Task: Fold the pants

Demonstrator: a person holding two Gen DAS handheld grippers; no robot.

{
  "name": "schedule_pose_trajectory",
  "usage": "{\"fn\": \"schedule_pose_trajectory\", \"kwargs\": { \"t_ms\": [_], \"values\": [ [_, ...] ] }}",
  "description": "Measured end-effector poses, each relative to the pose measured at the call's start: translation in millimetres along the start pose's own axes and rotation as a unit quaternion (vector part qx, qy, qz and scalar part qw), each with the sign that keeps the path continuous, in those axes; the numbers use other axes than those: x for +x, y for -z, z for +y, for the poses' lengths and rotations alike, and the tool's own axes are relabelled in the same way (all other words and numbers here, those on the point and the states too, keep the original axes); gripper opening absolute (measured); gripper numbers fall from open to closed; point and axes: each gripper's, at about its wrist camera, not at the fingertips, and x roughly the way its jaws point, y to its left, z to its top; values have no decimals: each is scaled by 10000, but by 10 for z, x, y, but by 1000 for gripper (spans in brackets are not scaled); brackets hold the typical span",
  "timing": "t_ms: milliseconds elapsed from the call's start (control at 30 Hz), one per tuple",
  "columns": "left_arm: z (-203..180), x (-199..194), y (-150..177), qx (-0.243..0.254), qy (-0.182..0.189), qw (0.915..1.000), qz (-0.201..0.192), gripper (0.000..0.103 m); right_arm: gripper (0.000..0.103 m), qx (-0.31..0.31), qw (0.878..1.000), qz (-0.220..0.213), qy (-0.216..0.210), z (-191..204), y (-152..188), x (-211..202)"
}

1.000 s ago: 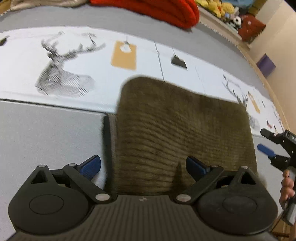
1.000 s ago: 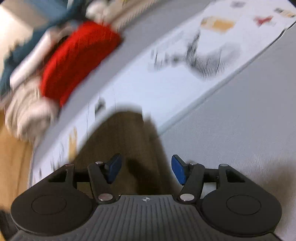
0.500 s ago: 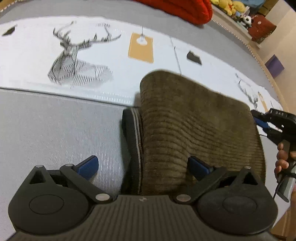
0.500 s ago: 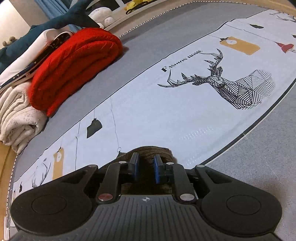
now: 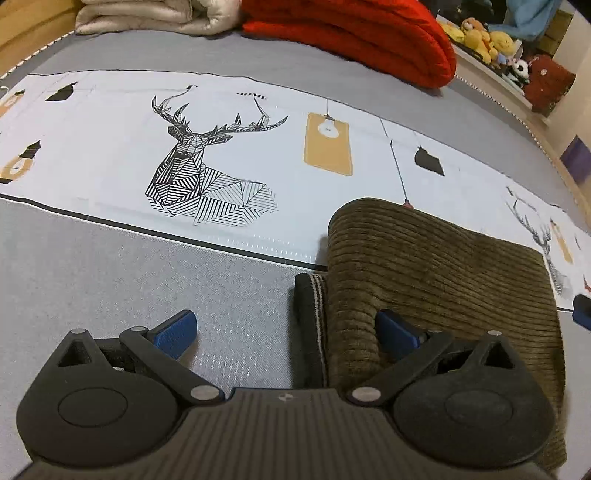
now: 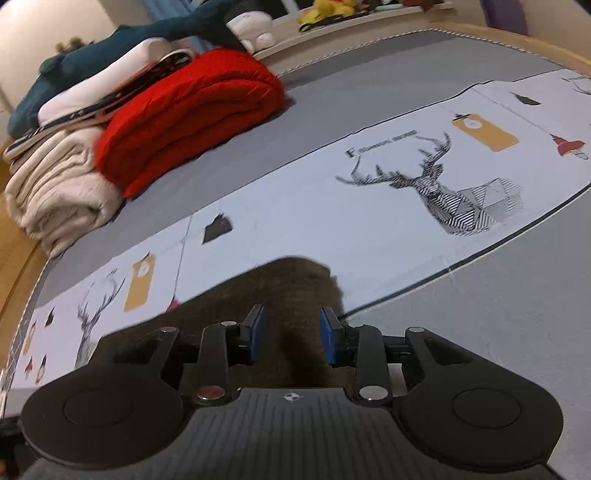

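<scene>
The brown corduroy pants [image 5: 436,266] lie folded into a compact stack on the bed, with a dark striped waistband edge [image 5: 314,314] showing at the left side. My left gripper [image 5: 284,332] is open wide; its right finger rests on the pants' near left corner, its left finger is over the grey sheet. In the right wrist view the pants [image 6: 288,284] lie under my right gripper [image 6: 291,338], which is partly open just above the fabric and holds nothing.
A white runner with deer prints [image 5: 207,173] crosses the grey bed. A folded red blanket [image 5: 354,33] and cream blanket [image 5: 147,14] lie at the far edge, and both show in the right wrist view [image 6: 184,114]. Plush toys [image 5: 480,37] sit beyond.
My right gripper was shut on the pants' edge half a second ago and has opened and let go. The left gripper has drawn back to the left, off the stack.
</scene>
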Motion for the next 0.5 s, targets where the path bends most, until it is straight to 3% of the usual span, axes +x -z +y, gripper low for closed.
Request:
{"fn": "schedule_pose_trajectory", "kwargs": {
  "t_ms": [100, 233, 300, 367, 433, 500],
  "values": [
    [-6, -163, 95, 192, 168, 9996, 102, 103, 35, -167, 9996, 116, -194, 52, 77, -190],
    [-111, -388, 435, 1161, 322, 9925, 186, 103, 45, -669, 9950, 535, -512, 137, 415, -464],
    [-150, -369, 623, 1476, 243, 9886, 159, 103, 45, -1181, 9886, 824, -432, 206, 658, -486],
    [-154, -363, 711, 1528, 207, 9880, 112, 103, 46, -1824, 9765, 1146, -27, 283, 946, -393],
    [-124, -385, 731, 1535, 254, 9877, 165, 103, 48, -2499, 9650, 788, 121, 354, 1166, -421],
    [-86, -416, 764, 1556, 245, 9874, 153, 103, 48, -2723, 9600, 616, 214, 403, 1248, -495]
  ]
}}
